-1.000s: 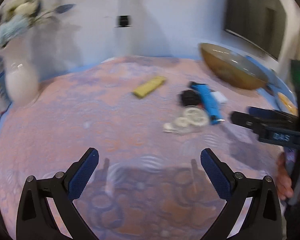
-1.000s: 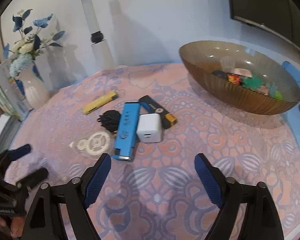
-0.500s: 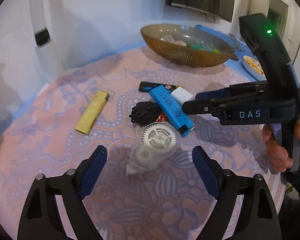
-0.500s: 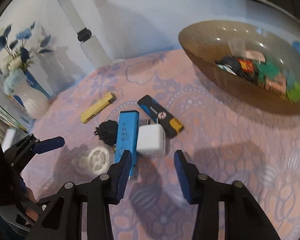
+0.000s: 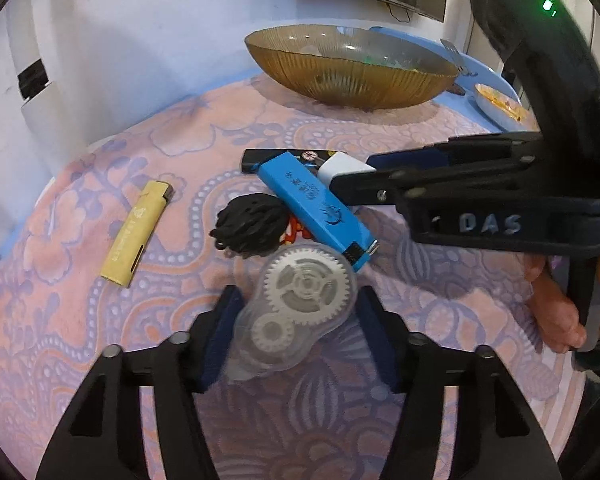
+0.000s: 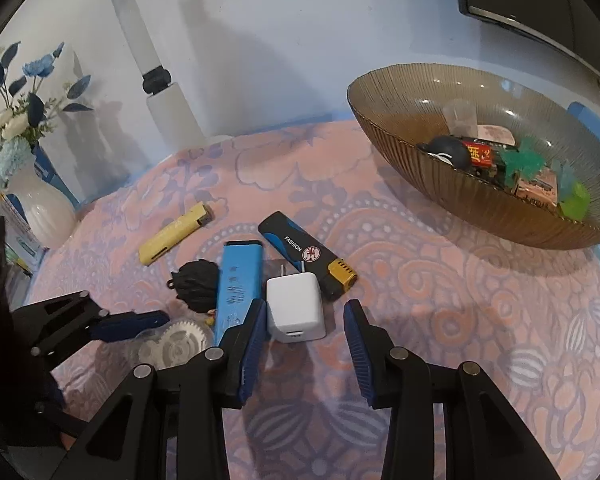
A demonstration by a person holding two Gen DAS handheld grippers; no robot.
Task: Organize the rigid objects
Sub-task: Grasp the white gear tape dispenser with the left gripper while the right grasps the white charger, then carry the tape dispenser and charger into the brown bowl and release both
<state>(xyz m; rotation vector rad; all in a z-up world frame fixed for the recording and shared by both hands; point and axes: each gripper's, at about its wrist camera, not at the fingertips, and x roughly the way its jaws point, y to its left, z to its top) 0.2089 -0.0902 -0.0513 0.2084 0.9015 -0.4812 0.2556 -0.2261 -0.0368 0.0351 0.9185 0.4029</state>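
Observation:
A clear correction-tape dispenser with white gears lies on the patterned cloth between the fingers of my left gripper, which is open around it, not clamped. A white charger cube lies just ahead of my right gripper, which is open, its left finger beside the cube. Around them lie a blue lighter, a black-and-blue lighter, a yellow lighter and a black ball-shaped charm. The dispenser also shows in the right wrist view.
A ribbed amber glass bowl holding several small items stands at the back right. A white vase with blue flowers stands at the left edge. A small dish sits beyond the bowl. A white post rises by the wall.
Both grippers moved forward and down. The left one now straddles the tape dispenser and has narrowed. The right one reached the white charger cube.

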